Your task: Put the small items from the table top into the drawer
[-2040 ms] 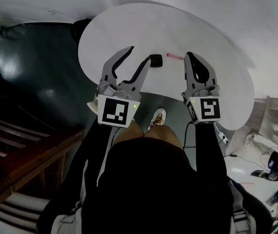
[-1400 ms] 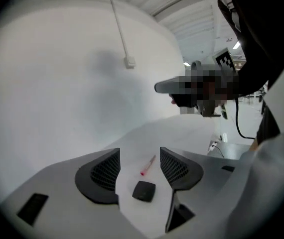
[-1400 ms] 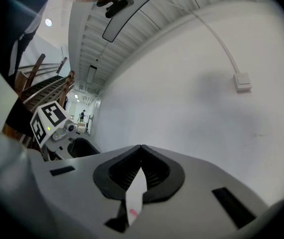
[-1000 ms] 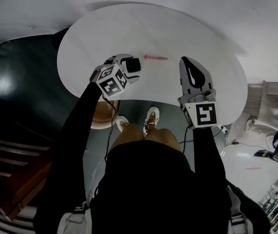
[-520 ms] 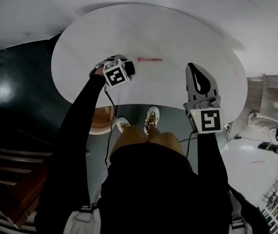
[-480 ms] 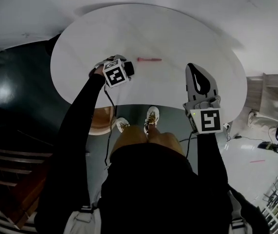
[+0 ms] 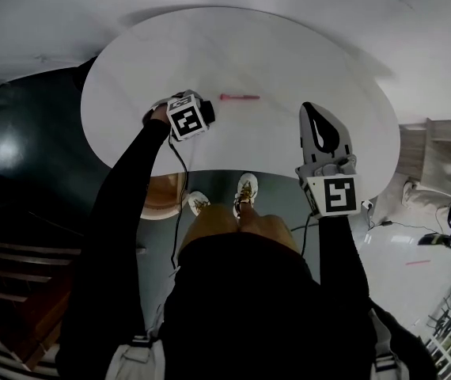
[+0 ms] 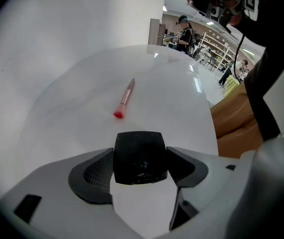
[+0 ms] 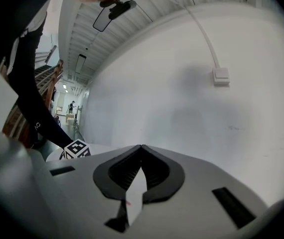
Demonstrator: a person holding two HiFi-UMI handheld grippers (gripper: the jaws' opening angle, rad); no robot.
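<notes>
With the left hand-held gripper [image 8: 140, 164] clamped on the black block [image 8: 139, 151] near the worktop's [image 7: 289, 62] left edge, lift vertically, clearing the pink pen [image 7: 239, 96] at mid-worktop; the right hand-held gripper [image 9: 141, 147] is closed, empty.

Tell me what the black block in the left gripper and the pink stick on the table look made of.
Black block: matte, speckled with pale dust, likely rubber or dense foam. Pink stick: smooth, slightly glossy shaft, probably plastic or coated metal; its red tip is too small to judge.
</notes>
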